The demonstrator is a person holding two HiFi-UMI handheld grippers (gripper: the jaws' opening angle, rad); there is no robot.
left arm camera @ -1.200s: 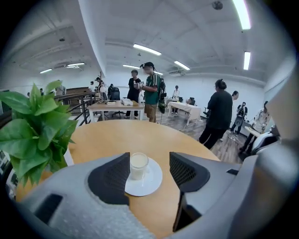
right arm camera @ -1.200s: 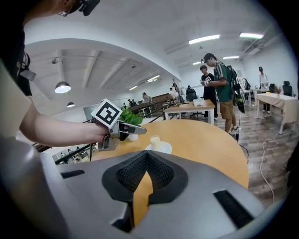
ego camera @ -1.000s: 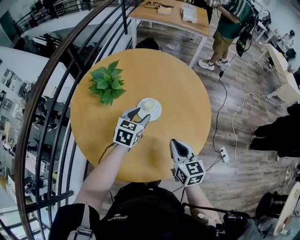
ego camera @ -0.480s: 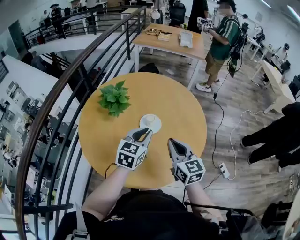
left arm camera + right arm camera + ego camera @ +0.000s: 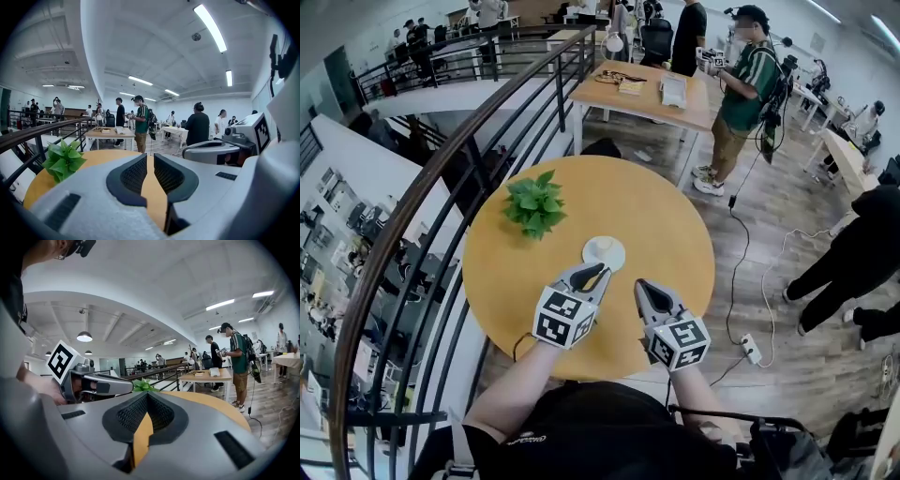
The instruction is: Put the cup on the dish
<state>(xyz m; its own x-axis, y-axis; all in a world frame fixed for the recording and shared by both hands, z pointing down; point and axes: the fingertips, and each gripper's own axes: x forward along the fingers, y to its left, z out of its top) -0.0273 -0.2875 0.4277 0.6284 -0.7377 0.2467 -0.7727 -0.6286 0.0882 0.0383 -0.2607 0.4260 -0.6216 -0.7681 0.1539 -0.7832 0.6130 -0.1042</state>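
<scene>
**Cup on dish: placement looks done, both grippers empty**

Head view. The table (image 5: 675,234) fills the middle of the frame, with the plant (image 5: 534,204) at its upper left, well apart from the work.

The left gripper (image 5: 602,272) is at lower centre. Its jaws have just been closing and now meet, with nothing between them. Its own view shows only table top through the slit.

The right gripper (image 5: 641,284) is just to the right of it. Its jaws are together and also empty.

The white dish (image 5: 617,261) sits on bare table at the centre of the frame. The cup (image 5: 601,248) stands on it. It looks roughly centred, but it is too small to be sure.

Judgement:
- **Step in hand:** The placing appears complete and the release is over.
- **Next move:** Little is called for beyond keeping both grippers off the dish. The left tips lie nearest it, so they should make no sideways sweep.
- **Open check:** Confirming how the cup is seated would need a closer look.

Position: the cup lies just above the left gripper's tips in the frame, near but not touching. It is up and to the left of the right gripper, a little farther off. Neither gripper view shows the cup or the dish.
</scene>
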